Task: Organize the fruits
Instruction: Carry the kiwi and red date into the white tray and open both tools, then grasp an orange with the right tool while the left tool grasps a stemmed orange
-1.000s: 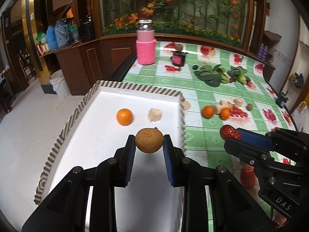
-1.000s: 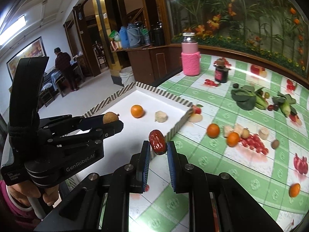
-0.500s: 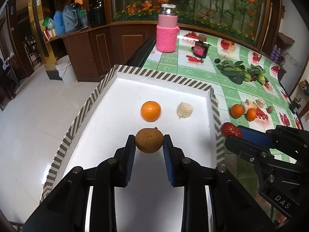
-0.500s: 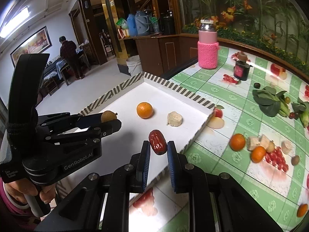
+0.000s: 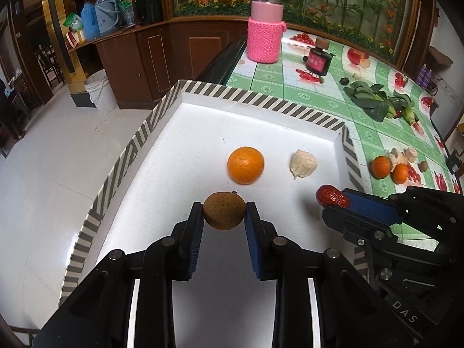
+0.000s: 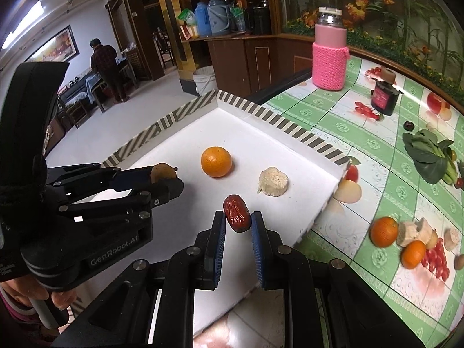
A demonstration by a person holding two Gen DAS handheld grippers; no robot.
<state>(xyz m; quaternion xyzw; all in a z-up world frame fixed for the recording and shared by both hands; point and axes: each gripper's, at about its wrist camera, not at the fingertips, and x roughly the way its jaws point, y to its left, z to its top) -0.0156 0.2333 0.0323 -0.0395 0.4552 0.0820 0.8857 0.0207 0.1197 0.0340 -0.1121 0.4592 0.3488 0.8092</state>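
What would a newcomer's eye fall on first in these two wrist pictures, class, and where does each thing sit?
First, the two held fruits: the left gripper clamps a round brown fruit and the right gripper a wrinkled red date, both above the white tray with its striped rim. Next, the bright orange lying in the tray beside a pale peeled piece, and the pink knitted bottle standing at the table's far end.

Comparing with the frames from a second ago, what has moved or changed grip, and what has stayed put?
Both grippers carried their fruit forward and down over the white tray: the left gripper keeps the brown round fruit, the right gripper the red date, which was over the tablecloth and is now above the tray floor. Nothing was released. The orange and pale chunk in the tray stayed put.
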